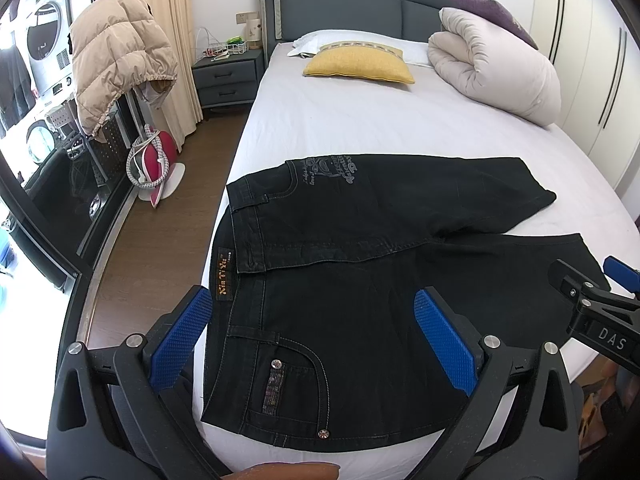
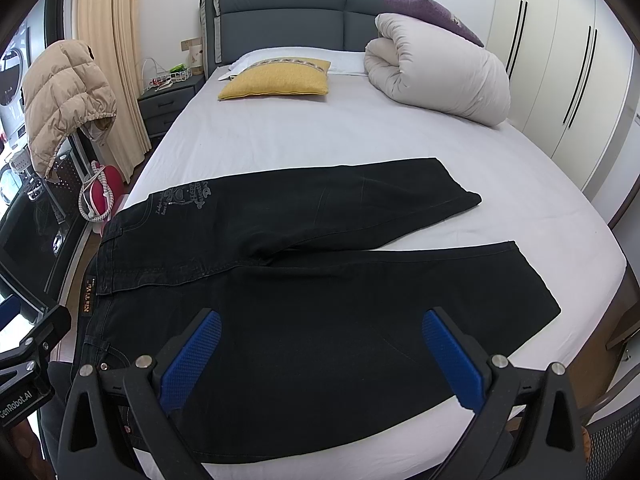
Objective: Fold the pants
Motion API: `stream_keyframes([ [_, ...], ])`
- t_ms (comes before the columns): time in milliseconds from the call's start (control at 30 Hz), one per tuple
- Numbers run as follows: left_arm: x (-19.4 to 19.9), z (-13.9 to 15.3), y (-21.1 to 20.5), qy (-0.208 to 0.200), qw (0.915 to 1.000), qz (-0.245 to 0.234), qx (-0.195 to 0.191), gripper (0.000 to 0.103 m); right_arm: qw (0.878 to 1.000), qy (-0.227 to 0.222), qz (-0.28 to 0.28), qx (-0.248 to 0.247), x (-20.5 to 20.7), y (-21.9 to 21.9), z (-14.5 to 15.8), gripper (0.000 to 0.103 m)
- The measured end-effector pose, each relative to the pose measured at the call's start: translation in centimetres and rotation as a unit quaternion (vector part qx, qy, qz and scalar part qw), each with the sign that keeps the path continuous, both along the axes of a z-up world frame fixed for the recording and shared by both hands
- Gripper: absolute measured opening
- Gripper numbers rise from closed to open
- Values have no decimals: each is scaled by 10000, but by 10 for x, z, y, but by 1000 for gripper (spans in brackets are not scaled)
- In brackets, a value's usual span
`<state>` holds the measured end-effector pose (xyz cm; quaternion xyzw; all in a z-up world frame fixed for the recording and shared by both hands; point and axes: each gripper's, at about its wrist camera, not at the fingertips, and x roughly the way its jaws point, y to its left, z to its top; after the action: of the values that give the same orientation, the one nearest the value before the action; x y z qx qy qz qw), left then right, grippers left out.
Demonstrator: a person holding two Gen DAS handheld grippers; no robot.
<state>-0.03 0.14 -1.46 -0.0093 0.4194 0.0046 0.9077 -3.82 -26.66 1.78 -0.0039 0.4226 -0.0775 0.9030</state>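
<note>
a: pants [image 1: 360,280] lie flat on the bed [image 1: 360,128], waistband out at the left edge of the mattress, both legs running off to the right. so the long axis goes left to right across both views, square to the way the grippers look.

b: and the legs, are they together?

a: no, they splay. the far leg [image 2: 360,196] angles toward the headboard [image 2: 280,16], the near leg [image 2: 440,292] runs along the foot of the bed, and a wedge of sheet shows between the hems. nothing is folded lengthwise yet, as i judge it.

b: where do the grippers sit?

a: left gripper [image 1: 316,340] hovers over the waistband end by the near front pocket [image 1: 292,384], fingers spread wide, nothing between the blue pads [image 1: 444,344]. right gripper [image 2: 320,360] hangs over the near leg's thigh, also spread and empty. i can't tell whether either touches the cloth.

b: which one is nearer what?

a: the left is nearer the waistband, the right nearer the hems, though the hems are well out to its right. my guess is that laying one leg over the other means the left pinches the near waist corner while the right slides out along the leg for its hem.

b: risk?

a: the near edge lies close to the mattress edge, so a loose pinch could let the denim slip off toward the floor.
</note>
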Motion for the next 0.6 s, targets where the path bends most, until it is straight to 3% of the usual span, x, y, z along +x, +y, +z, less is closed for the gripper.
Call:
stream_keyframes([
  [600,0,-2,0,7,10000,-2,6,103,10000,9,2,5,0,0,0,103],
])
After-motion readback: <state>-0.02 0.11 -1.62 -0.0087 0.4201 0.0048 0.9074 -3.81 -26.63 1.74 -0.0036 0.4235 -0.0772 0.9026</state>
